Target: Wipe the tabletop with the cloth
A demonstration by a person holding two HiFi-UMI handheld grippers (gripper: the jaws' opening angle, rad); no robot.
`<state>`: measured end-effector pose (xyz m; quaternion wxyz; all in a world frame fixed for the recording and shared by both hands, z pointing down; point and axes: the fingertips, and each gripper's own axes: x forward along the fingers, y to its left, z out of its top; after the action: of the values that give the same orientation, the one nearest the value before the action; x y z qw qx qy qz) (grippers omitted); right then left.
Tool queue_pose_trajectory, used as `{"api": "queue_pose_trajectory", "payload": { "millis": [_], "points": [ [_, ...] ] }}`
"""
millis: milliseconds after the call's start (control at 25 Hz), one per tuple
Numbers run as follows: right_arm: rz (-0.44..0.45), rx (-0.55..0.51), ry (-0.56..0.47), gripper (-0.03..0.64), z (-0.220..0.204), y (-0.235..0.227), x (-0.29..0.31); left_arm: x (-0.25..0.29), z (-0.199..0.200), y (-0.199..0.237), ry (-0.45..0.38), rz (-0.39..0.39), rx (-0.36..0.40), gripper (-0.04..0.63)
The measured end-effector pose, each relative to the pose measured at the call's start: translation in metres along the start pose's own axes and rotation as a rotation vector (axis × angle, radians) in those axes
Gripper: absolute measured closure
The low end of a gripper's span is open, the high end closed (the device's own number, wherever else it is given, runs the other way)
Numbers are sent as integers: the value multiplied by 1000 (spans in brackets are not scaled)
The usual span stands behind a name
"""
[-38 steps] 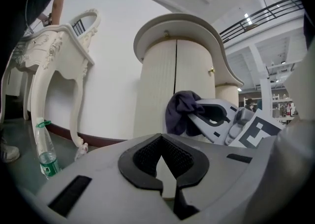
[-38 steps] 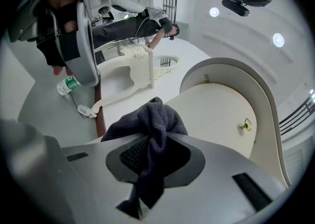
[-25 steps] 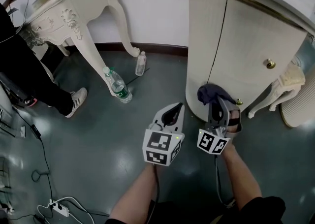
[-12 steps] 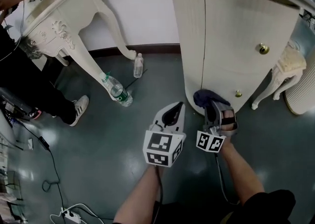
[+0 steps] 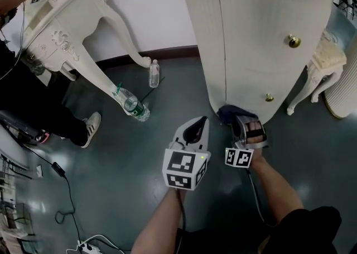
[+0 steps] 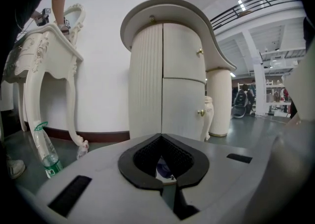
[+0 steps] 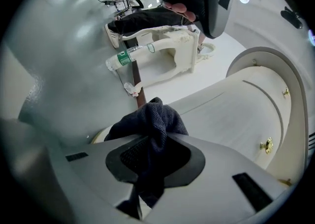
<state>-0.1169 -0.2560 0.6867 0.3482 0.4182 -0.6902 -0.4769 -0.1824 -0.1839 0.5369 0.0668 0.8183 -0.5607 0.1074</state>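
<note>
right hand-held gripper [image 5: 244,126], clamped on dark cloth [image 5: 230,114], has neared the cabinet [image 5: 251,35] ahead; left hand-held gripper [image 5: 194,129] closed, empty. wiping not begun.

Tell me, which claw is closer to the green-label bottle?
Left. The left claw is to the right of the bottle; the right claw, gripping the cloth, is farther right, by the cabinet.

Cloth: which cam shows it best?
Right gripper view. The dark cloth sits mid-frame, bunched and clamped between the right gripper's jaws, its weave visible. The head view shows only a small dark bunch at that gripper's tip, near the cabinet's base. The left gripper view shows nothing I can identify as cloth.
</note>
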Motion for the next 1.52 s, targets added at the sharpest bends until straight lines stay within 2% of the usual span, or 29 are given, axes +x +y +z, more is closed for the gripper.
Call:
{"api": "queue_pose_trajectory", "payload": {
  "millis": [400,760,1080,1520],
  "points": [
    [142,-42,73,562,-16,63,12,-3,-13,-4,46,-13,25,589],
    [294,-108,111,561,-38,113,11,-10,-14,-3,46,-14,36,589],
    [280,38,235,563,-68,115,-7,-7,-10,-3,40,-13,36,588],
    [280,80,322,563,-124,109,-26,19,-15,-36,66,-80,85,589]
  ]
}}
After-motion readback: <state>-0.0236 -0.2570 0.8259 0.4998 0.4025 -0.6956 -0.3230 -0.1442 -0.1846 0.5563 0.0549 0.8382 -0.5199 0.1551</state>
